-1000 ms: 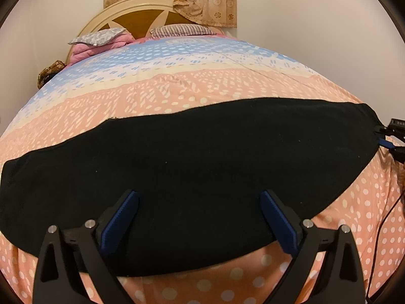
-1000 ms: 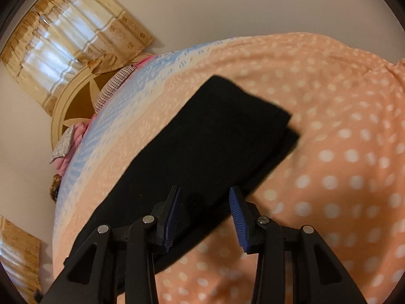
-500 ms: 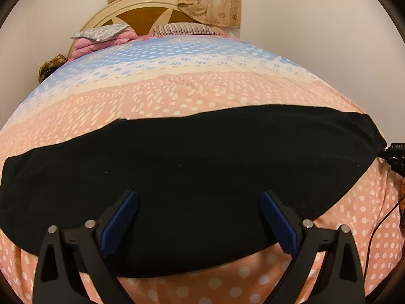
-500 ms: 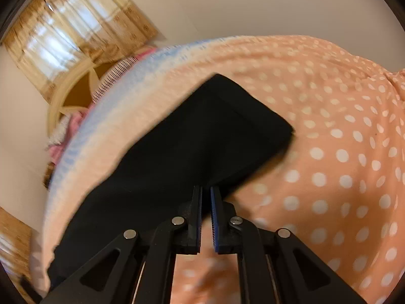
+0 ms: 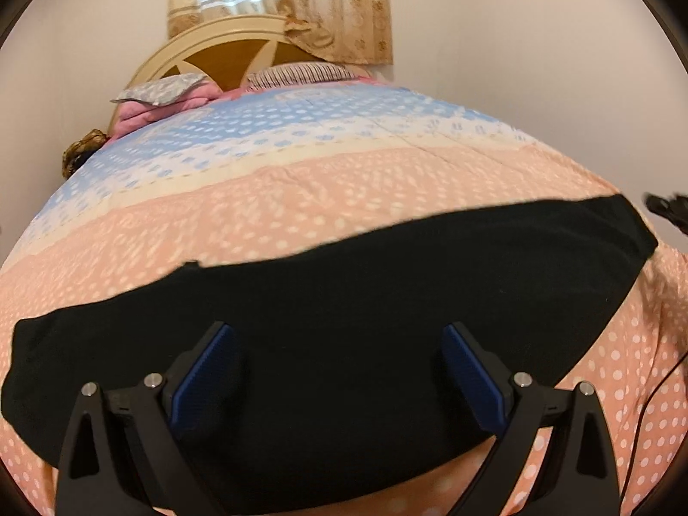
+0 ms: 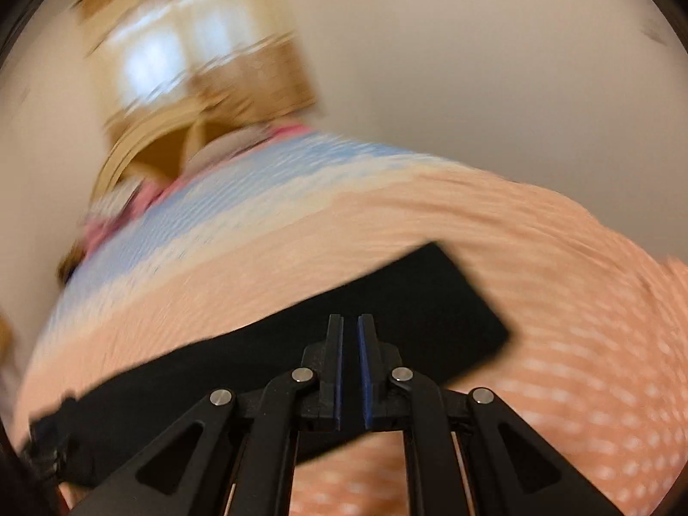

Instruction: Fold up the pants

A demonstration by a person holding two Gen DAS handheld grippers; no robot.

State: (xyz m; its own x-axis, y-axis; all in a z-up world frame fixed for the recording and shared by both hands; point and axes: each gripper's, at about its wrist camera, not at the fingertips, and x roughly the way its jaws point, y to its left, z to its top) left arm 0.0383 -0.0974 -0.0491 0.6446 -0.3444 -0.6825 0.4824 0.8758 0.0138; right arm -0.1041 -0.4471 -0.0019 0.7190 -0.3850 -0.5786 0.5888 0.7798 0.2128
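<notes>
Black pants (image 5: pixel 344 314) lie flat in a long band across the polka-dot bedspread (image 5: pixel 327 189). My left gripper (image 5: pixel 339 357) is wide open, its blue-padded fingers over the near edge of the pants. In the blurred right wrist view the pants (image 6: pixel 408 296) run from lower left to a squared end at right. My right gripper (image 6: pixel 351 344) is shut, its jaws nearly touching over the pants' near edge; whether cloth is pinched between them cannot be told.
A headboard (image 5: pixel 223 47), pillows (image 5: pixel 301 73) and folded pink bedding (image 5: pixel 167 101) sit at the far end under a curtained window (image 5: pixel 279 0). A black cable (image 5: pixel 658 391) hangs at the bed's right edge. Plain walls surround the bed.
My right gripper closed from open to shut and swung fast, blurring its view. The left gripper stayed open and shifted slightly, so the pants sit lower in its view.
</notes>
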